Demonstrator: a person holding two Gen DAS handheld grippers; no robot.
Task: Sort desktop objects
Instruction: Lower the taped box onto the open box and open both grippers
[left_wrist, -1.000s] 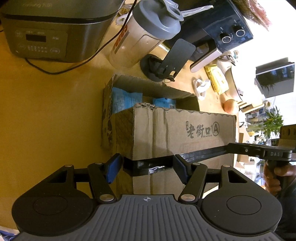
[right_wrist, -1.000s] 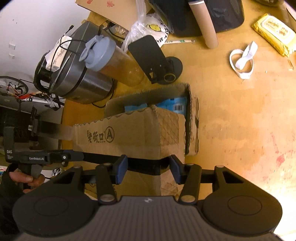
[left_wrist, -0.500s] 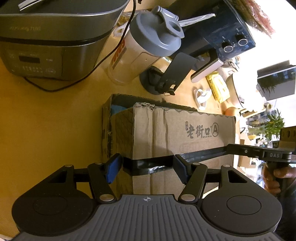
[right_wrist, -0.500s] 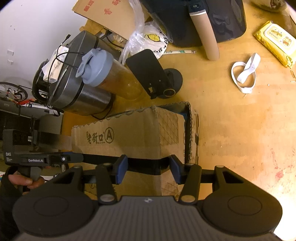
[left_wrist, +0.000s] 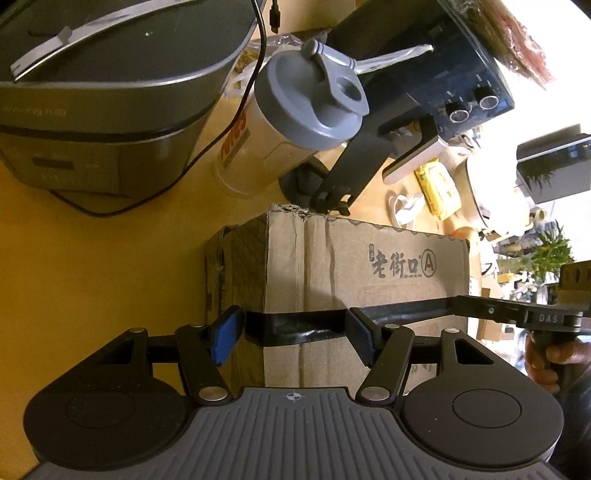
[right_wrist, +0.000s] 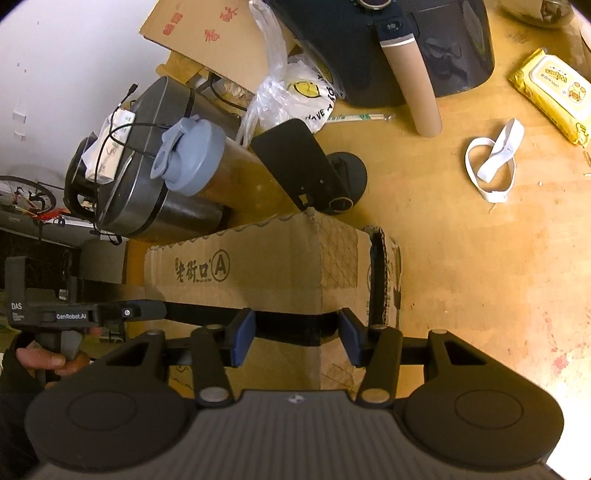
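Observation:
A cardboard box (left_wrist: 354, 266) printed with Chinese characters and a circled A stands on the wooden table; it also shows in the right wrist view (right_wrist: 266, 266). Its big flap is folded over and hides the inside. My left gripper (left_wrist: 295, 334) is open, its fingers straddling the flap's left corner. My right gripper (right_wrist: 293, 332) is open, its fingers straddling the flap's right corner. Each gripper's long body reaches in from the side in the other's view.
Behind the box stand a black phone stand (right_wrist: 306, 173), a grey-lidded shaker bottle (left_wrist: 295, 122), a rice cooker (left_wrist: 103, 110) and a dark air fryer (right_wrist: 406, 48). A white strap (right_wrist: 493, 162), a yellow wipes pack (right_wrist: 554, 92) and a cardboard tube (right_wrist: 417, 81) lie to the right.
The flap has swung over the box opening; the blue packets seen inside a second ago are now hidden. Both grippers moved with the flap, staying open.

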